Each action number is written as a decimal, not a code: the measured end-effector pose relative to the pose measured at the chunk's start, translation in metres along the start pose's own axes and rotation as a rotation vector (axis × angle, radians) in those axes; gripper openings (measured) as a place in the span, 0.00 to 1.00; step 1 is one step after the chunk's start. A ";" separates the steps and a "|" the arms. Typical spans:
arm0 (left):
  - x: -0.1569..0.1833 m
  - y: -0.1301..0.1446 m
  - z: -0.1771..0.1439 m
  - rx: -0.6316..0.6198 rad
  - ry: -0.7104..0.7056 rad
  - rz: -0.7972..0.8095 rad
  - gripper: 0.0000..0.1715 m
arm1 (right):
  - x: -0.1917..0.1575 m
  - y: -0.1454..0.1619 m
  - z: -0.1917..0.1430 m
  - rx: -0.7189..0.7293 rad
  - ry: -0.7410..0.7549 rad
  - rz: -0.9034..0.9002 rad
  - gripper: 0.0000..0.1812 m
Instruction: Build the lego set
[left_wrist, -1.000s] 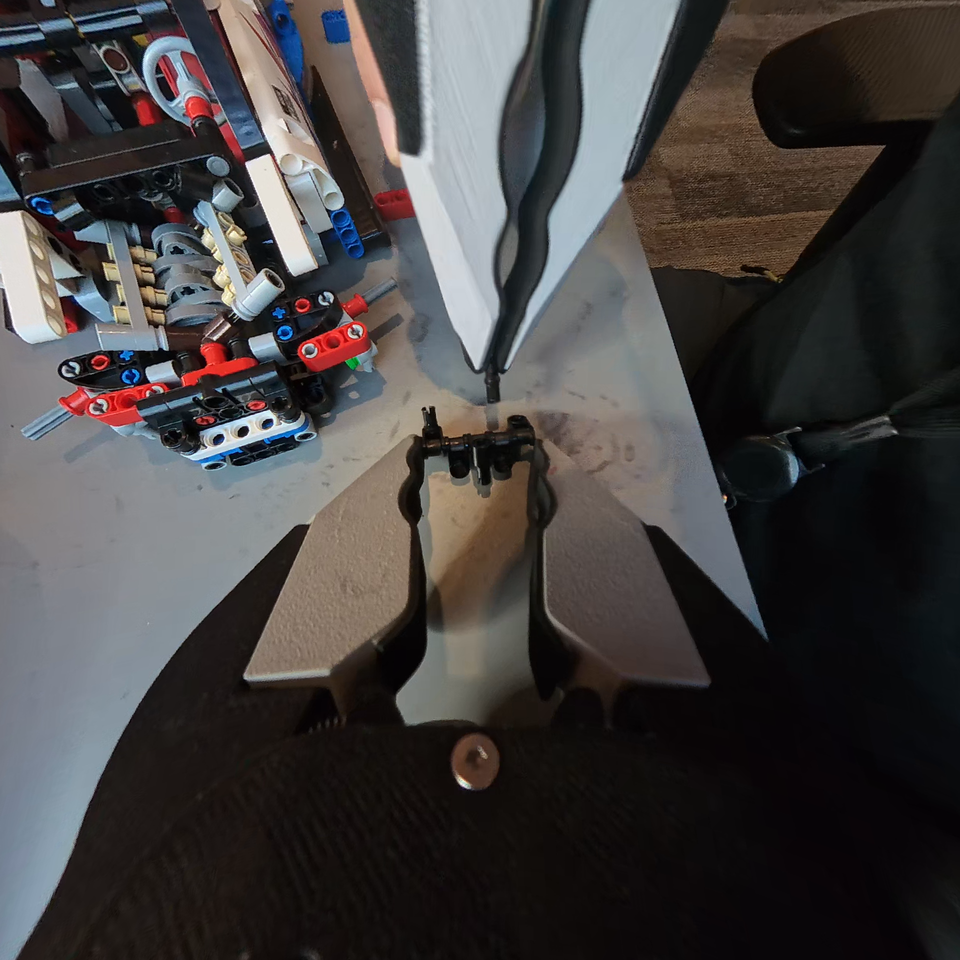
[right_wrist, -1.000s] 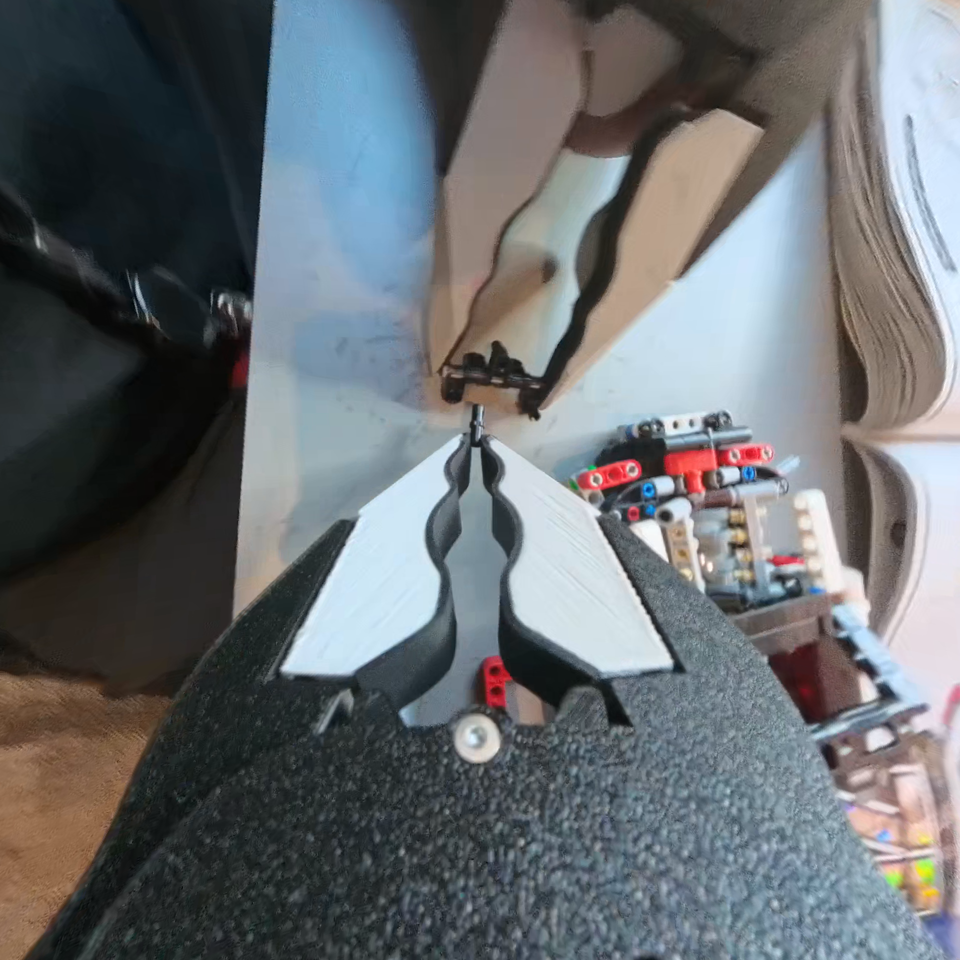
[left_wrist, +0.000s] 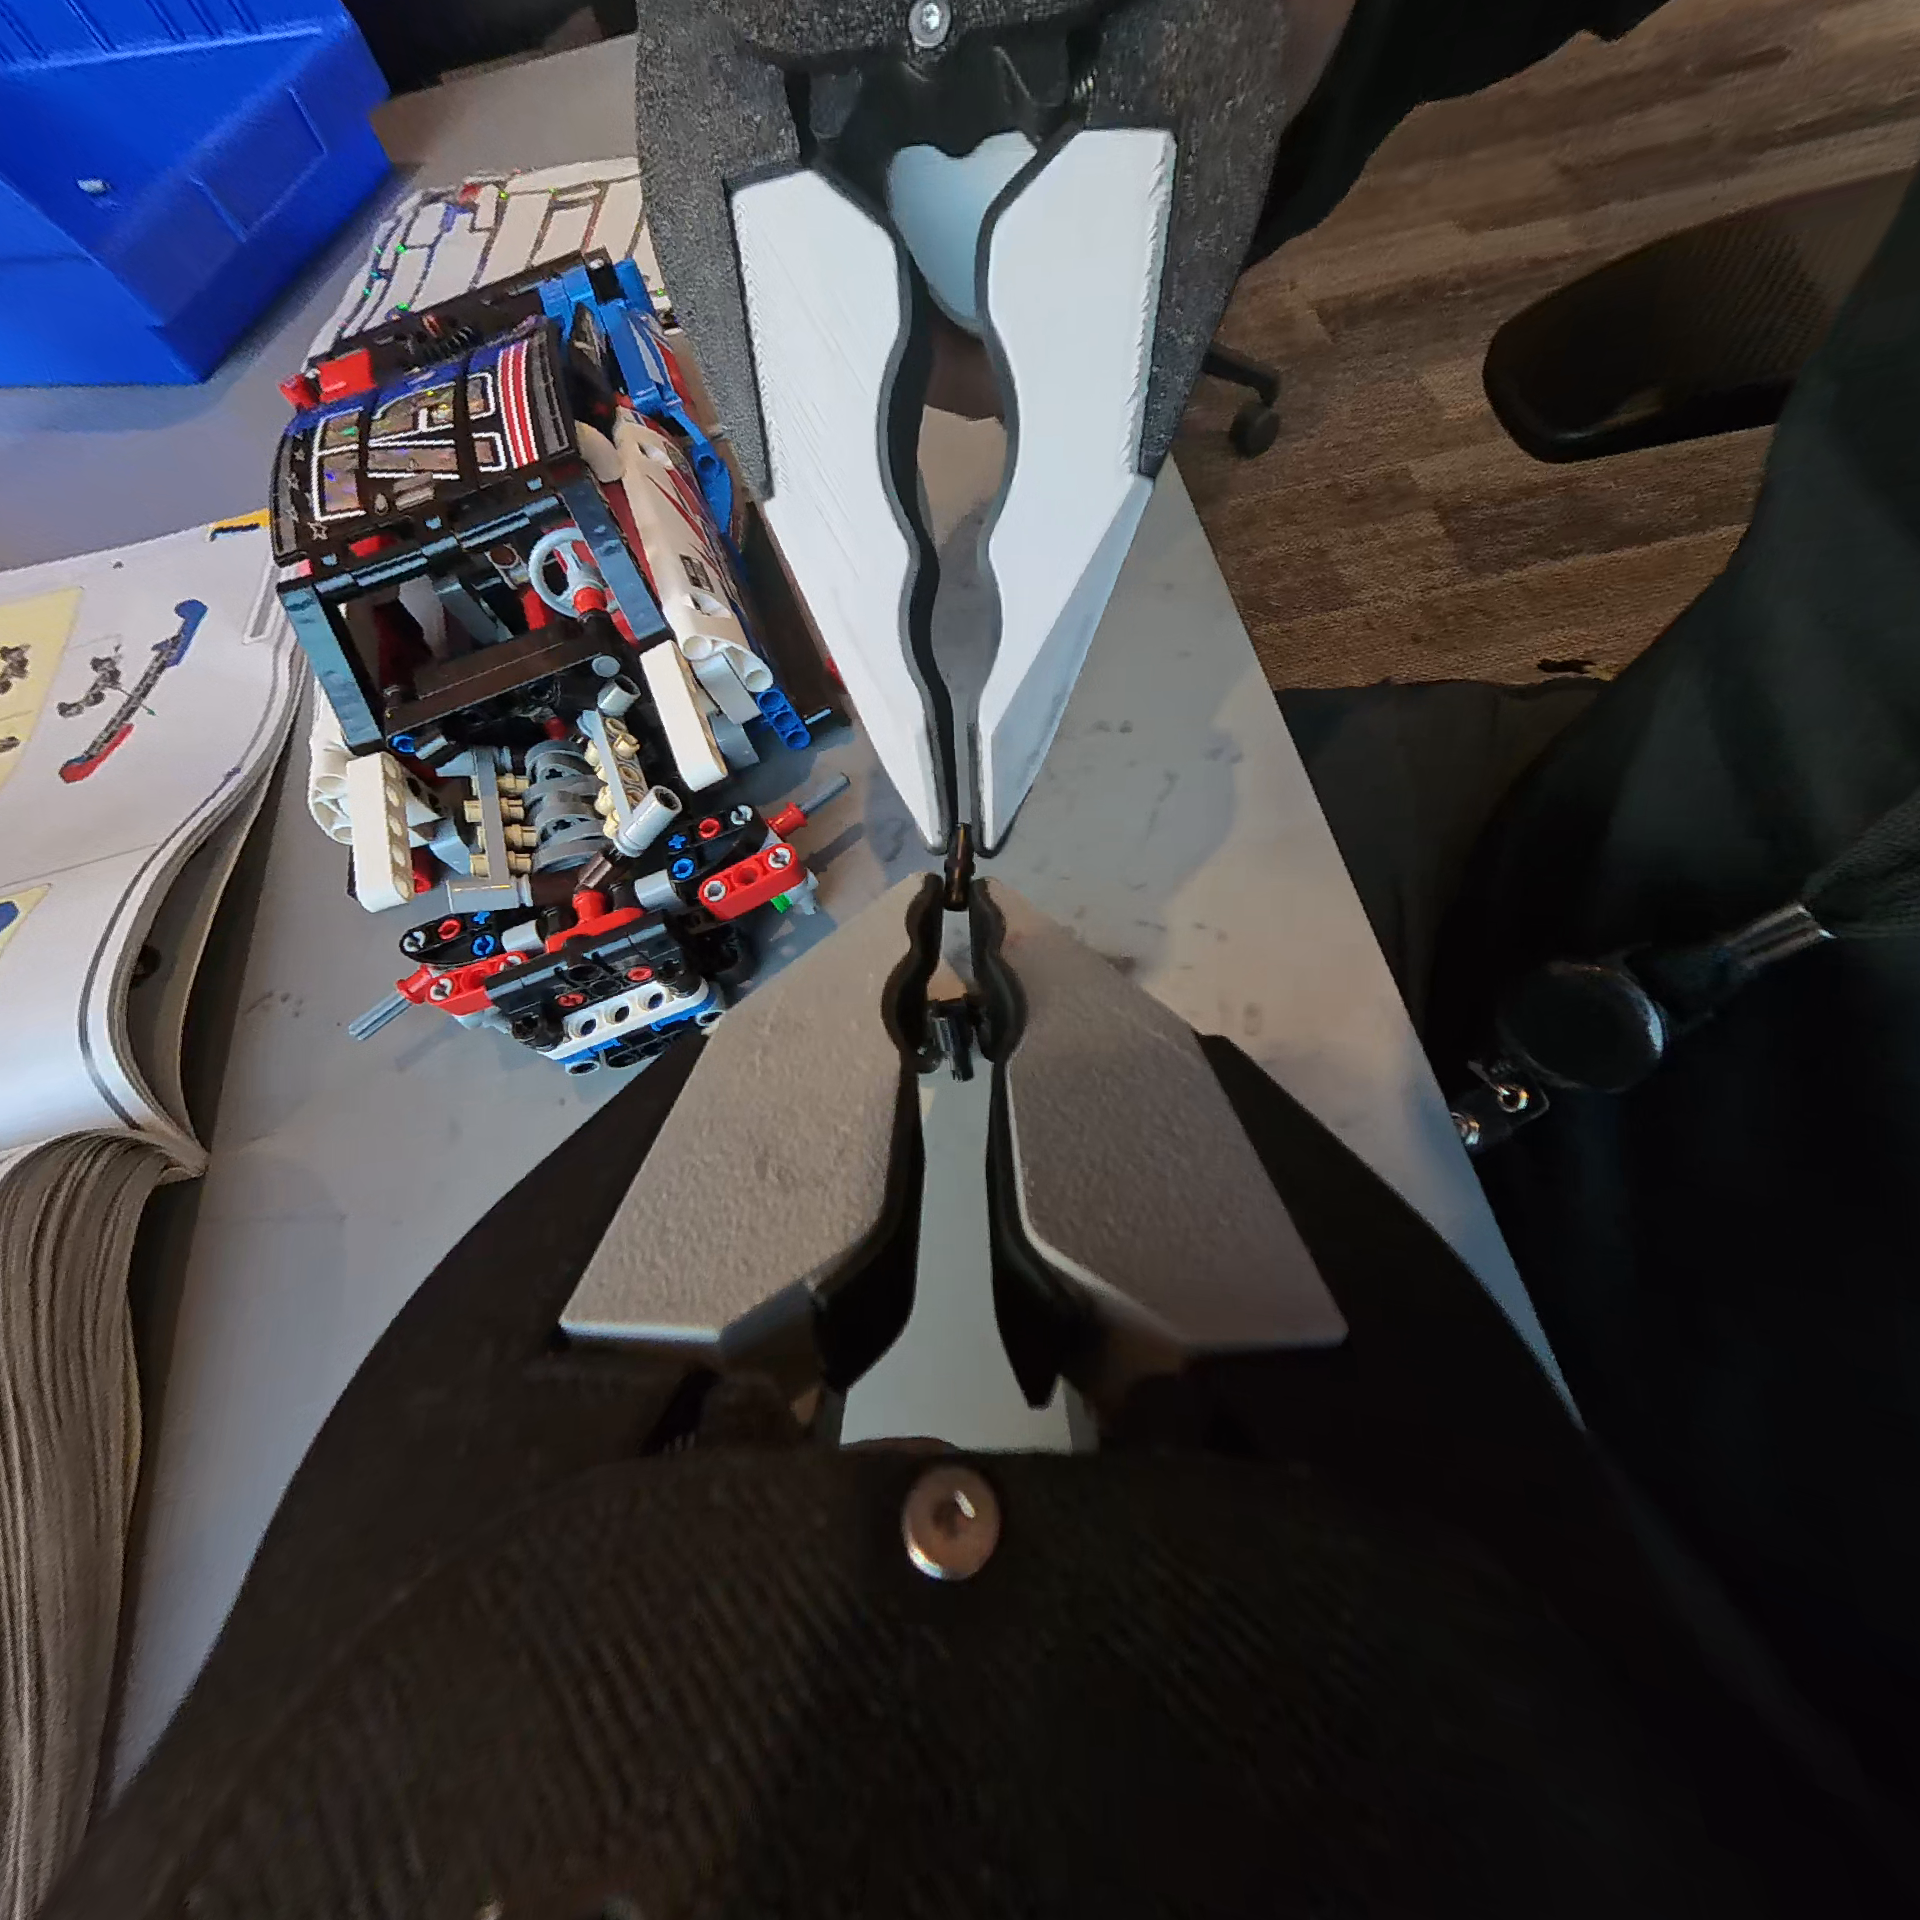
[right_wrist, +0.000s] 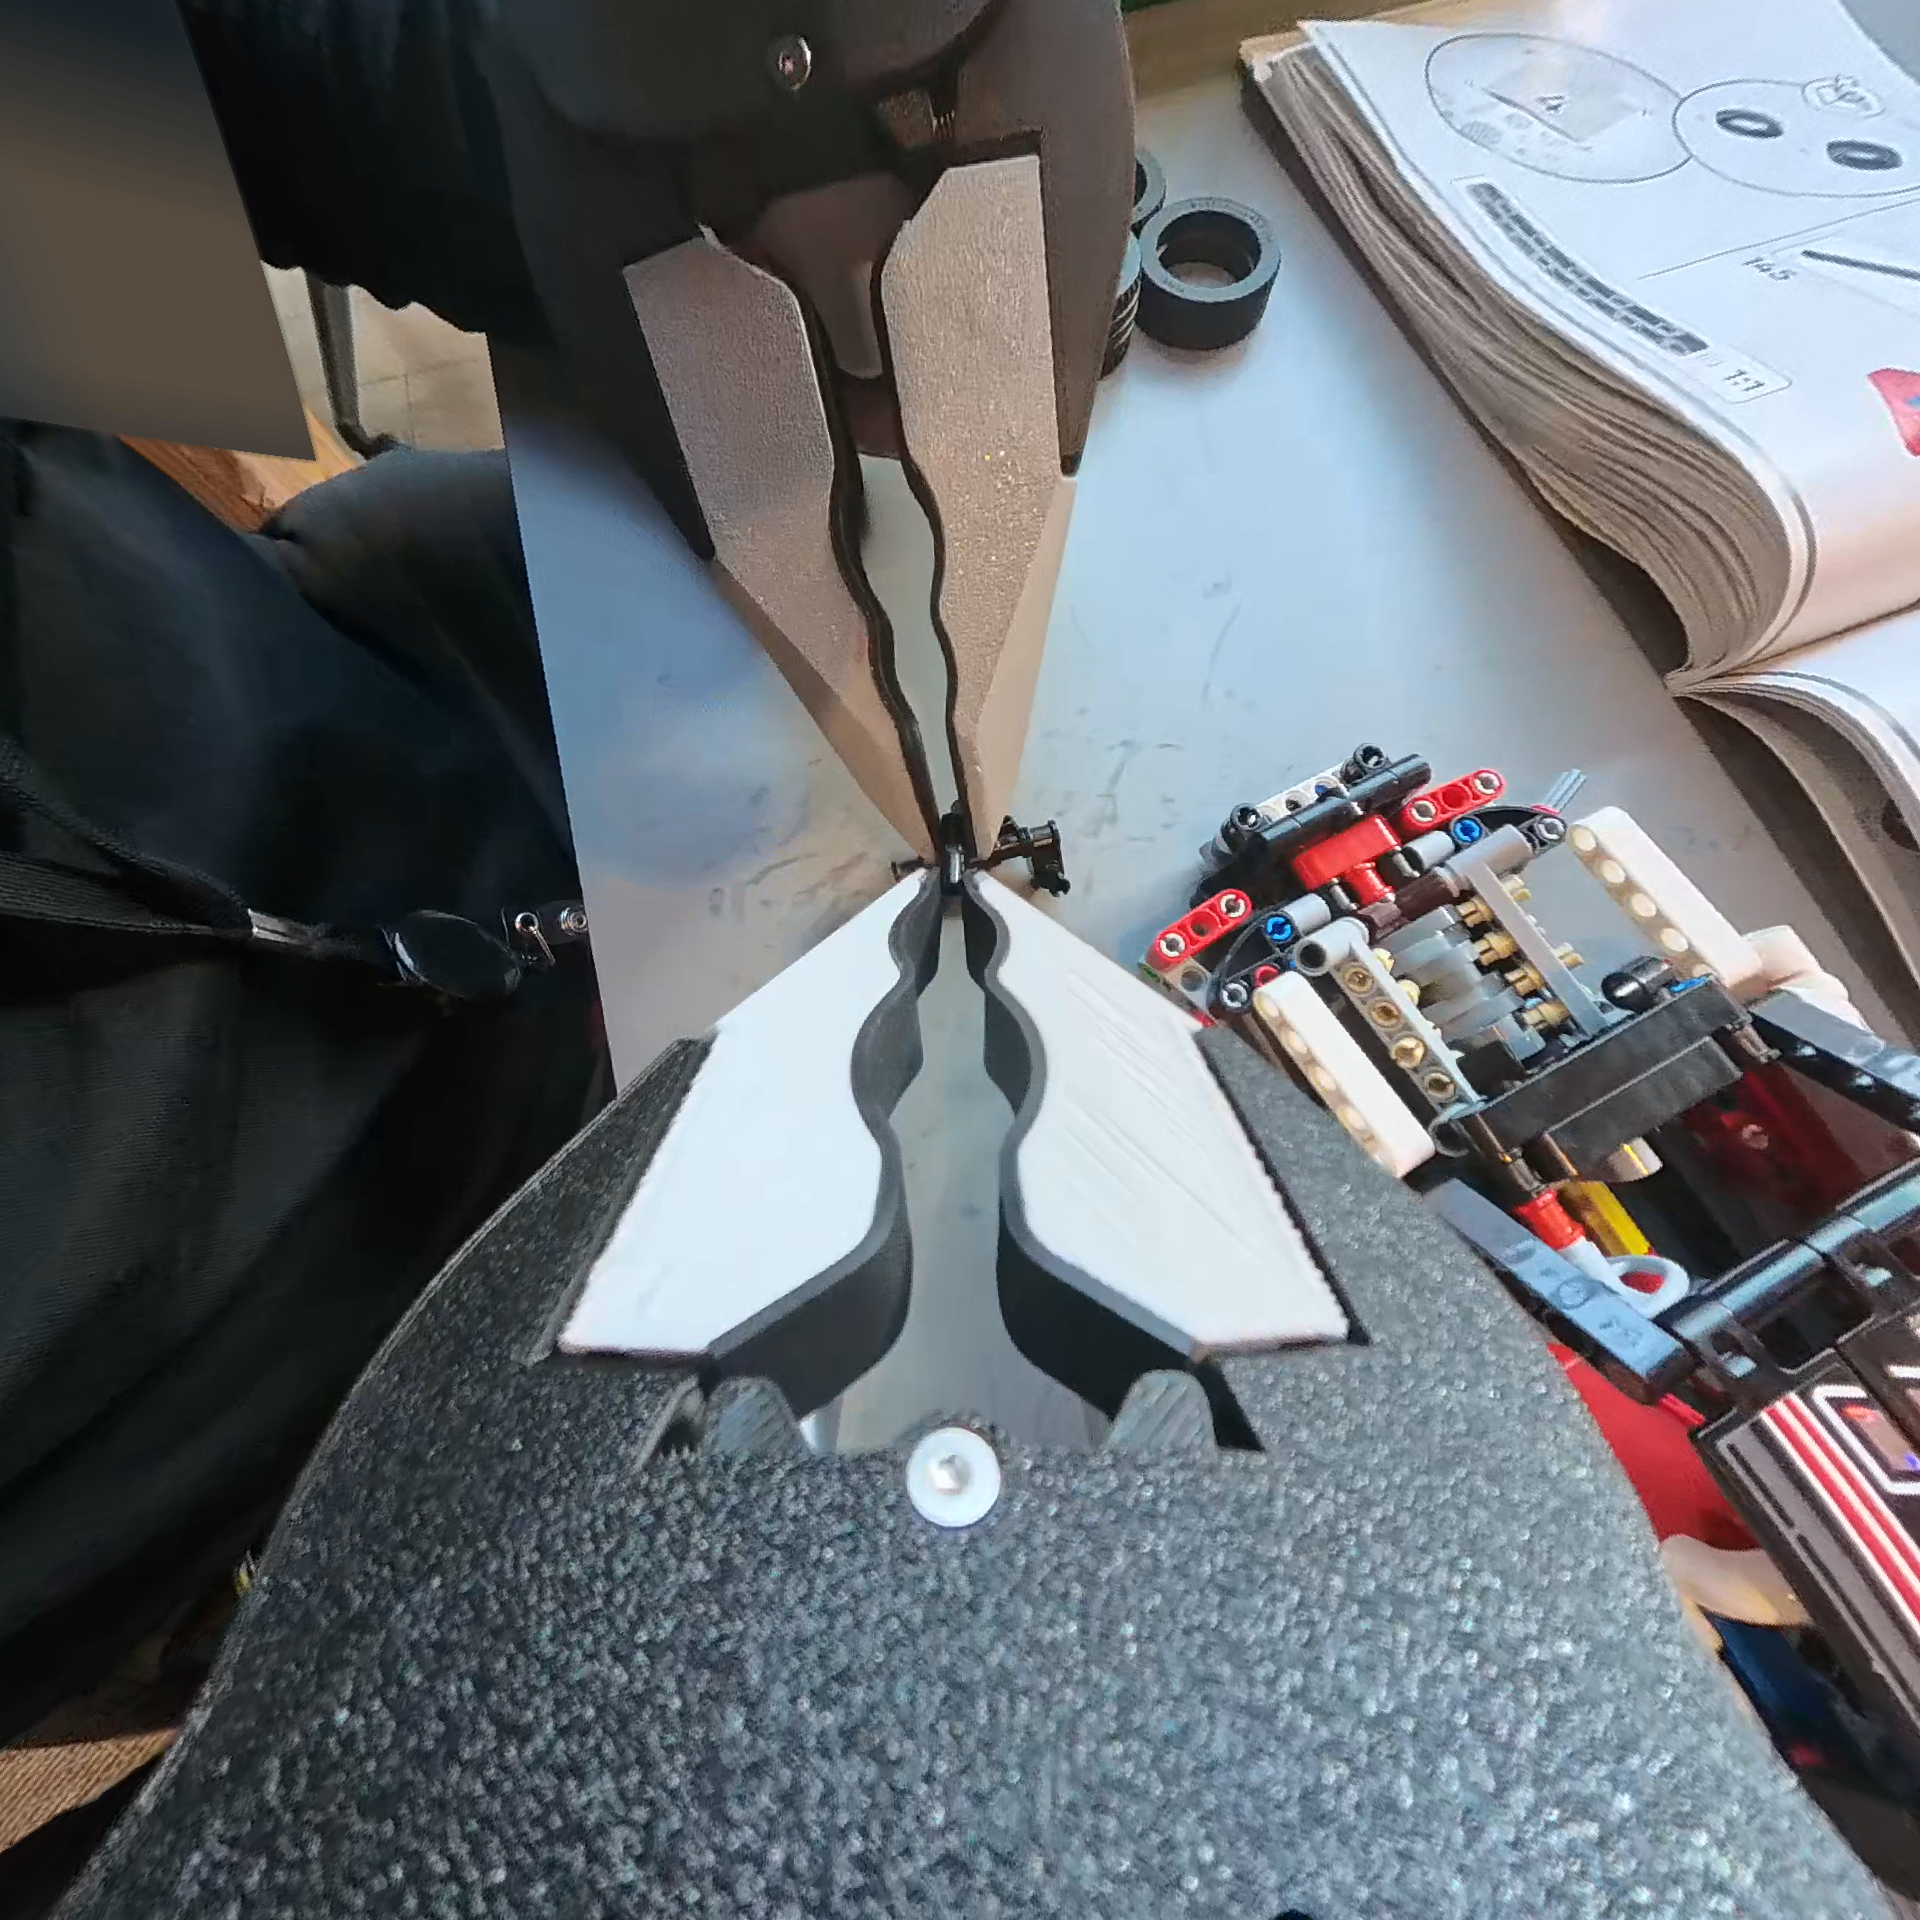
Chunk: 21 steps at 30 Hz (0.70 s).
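Above a grey table (left_wrist: 1195, 769), two grippers meet tip to tip. One, the left gripper (left_wrist: 958, 902), with grey fingers, is clamped on a small black lego piece (left_wrist: 951, 1023). Its partner, the right gripper (right_wrist: 948, 883), with white fingers, pinches one thin black pin (right_wrist: 951, 871), which seems to touch that piece, though the joint is tiny. One half-built lego car (left_wrist: 540, 665) in red, blue, black and white stands just beside them. One open instruction book (right_wrist: 1621, 312) lies nearby, with at least two black tyres (right_wrist: 1205, 272) beyond.
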<state>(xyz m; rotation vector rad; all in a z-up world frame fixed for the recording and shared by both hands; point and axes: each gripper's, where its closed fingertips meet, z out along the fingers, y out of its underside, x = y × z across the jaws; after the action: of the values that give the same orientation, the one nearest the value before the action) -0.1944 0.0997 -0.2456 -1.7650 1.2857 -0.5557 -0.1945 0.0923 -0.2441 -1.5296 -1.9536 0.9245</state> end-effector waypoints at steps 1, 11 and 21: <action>-0.001 0.000 0.000 -0.003 -0.009 0.006 0.01 | 0.001 -0.001 0.000 0.010 0.006 0.000 0.02; -0.004 -0.009 -0.004 0.059 -0.011 -0.041 0.01 | 0.003 -0.011 -0.008 0.163 0.060 -0.017 0.02; -0.006 -0.010 -0.005 0.074 -0.017 -0.054 0.01 | 0.005 -0.014 -0.009 0.190 0.060 -0.016 0.02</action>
<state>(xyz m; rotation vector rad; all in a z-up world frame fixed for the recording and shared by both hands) -0.1951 0.1045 -0.2335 -1.7441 1.1939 -0.6097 -0.1986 0.0971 -0.2278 -1.4158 -1.7784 1.0139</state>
